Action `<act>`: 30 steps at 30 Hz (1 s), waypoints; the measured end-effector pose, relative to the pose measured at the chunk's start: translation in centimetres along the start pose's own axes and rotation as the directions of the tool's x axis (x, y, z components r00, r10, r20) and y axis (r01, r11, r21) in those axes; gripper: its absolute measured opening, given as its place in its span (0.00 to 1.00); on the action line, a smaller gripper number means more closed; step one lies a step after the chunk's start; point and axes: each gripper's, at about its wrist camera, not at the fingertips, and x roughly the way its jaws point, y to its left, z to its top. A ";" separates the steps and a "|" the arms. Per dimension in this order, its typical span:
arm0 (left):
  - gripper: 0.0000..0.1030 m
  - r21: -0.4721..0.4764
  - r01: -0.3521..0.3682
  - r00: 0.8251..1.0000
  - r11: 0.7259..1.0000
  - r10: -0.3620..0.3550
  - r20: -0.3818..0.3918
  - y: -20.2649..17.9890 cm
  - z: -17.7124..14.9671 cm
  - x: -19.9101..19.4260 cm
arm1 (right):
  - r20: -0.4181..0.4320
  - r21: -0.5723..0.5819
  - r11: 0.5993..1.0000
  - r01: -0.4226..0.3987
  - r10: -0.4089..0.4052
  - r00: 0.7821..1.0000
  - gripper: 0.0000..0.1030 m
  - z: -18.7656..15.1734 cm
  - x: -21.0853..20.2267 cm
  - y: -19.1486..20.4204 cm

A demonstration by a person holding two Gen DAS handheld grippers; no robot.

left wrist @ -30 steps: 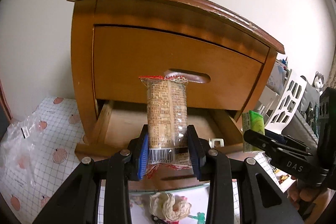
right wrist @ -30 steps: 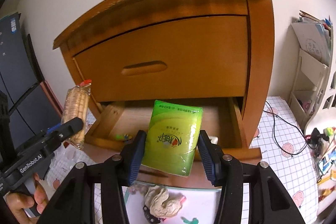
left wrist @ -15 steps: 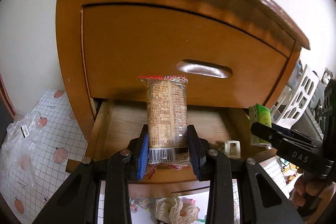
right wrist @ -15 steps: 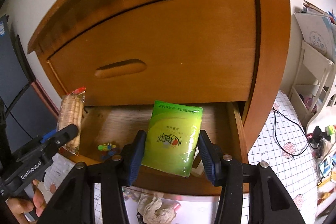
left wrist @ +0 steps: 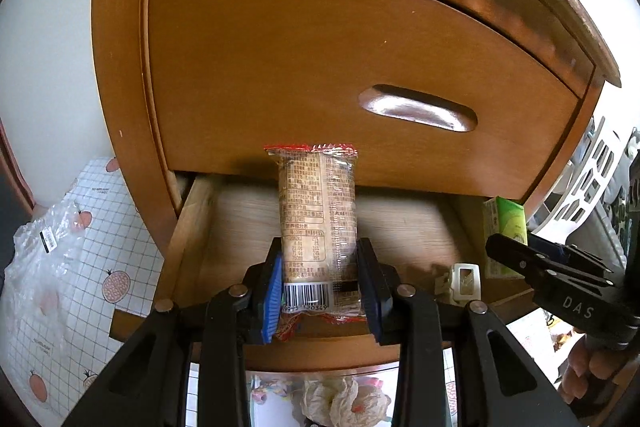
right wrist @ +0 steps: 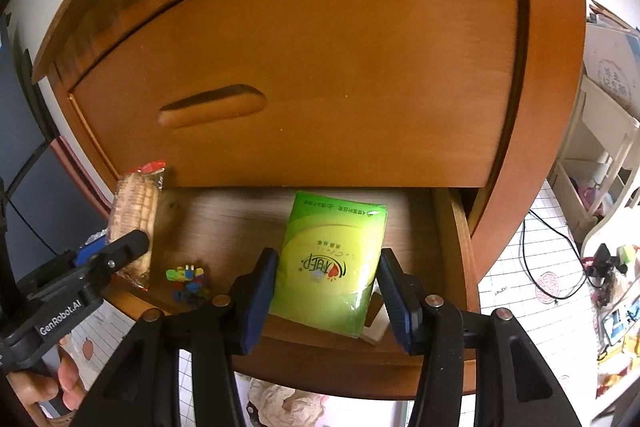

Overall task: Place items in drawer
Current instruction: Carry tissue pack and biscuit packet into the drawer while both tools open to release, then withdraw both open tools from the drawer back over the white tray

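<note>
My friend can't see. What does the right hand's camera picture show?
The right gripper clamps a green plastic tissue pack above an open wooden bottom drawer. Small colourful clips lie inside; the left gripper holds a clear-wrapped cracker packet.

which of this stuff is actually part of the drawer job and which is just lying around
Job: cracker packet in left gripper; green tissue pack in right gripper; open lower drawer.

Lying about: coloured clips, white clip, crumpled tissue, plastic bag.
</note>
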 end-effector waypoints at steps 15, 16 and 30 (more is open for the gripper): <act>0.68 -0.034 -0.025 1.000 0.999 0.025 -0.003 0.8 -0.1 -0.2 | 0.008 -0.029 0.999 -0.016 0.017 1.000 0.65 -0.5 -0.3 -0.7; 0.68 -0.033 -0.029 1.000 0.999 0.029 -0.003 0.4 0.1 0.1 | 0.008 -0.030 0.999 -0.019 0.019 1.000 0.67 -0.6 -0.4 -0.6; 1.00 -0.045 -0.125 0.990 0.991 0.128 0.061 1.3 -0.7 -1.7 | 0.039 -0.053 0.999 -0.010 0.012 0.999 1.00 -1.3 -1.3 -0.3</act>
